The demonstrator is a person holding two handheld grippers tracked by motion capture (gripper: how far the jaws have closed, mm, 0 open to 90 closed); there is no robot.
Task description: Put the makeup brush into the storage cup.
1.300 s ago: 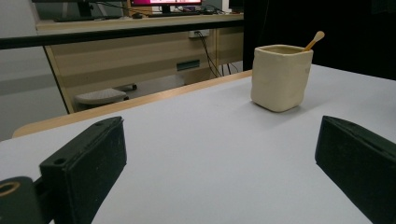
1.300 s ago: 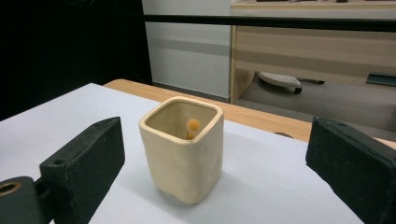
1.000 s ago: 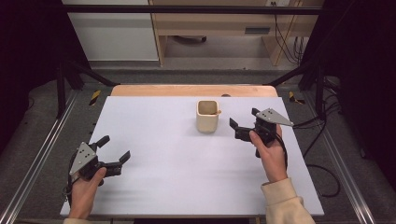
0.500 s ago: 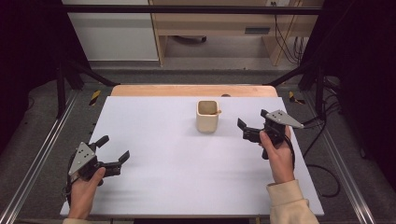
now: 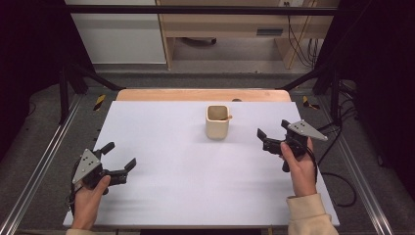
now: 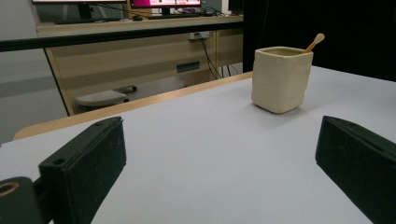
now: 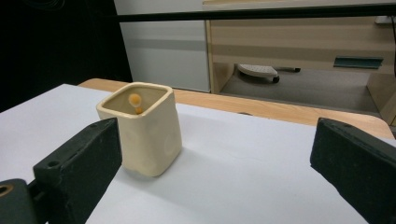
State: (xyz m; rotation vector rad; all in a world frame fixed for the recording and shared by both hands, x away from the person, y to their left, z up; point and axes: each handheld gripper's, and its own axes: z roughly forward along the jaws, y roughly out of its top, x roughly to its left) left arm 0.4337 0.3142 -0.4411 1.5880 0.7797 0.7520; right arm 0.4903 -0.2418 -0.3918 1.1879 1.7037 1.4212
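From my seat, the white table (image 5: 195,166) lies bare between my left gripper (image 5: 117,164) and right gripper (image 5: 270,138), so either can sweep across freely. The one obstacle is the cream cup (image 5: 217,122), upright toward the far middle, with a wooden stick (image 5: 225,117) leaning over its rim. My right gripper is near it with open jaws; my left is well apart, jaws open too.

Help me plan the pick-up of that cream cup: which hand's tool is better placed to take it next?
Right, probably. The right tool sits open just beside the cream cup, which looms close in its own view, while the left tool rests open near the table's front-left corner, with bare surface between.
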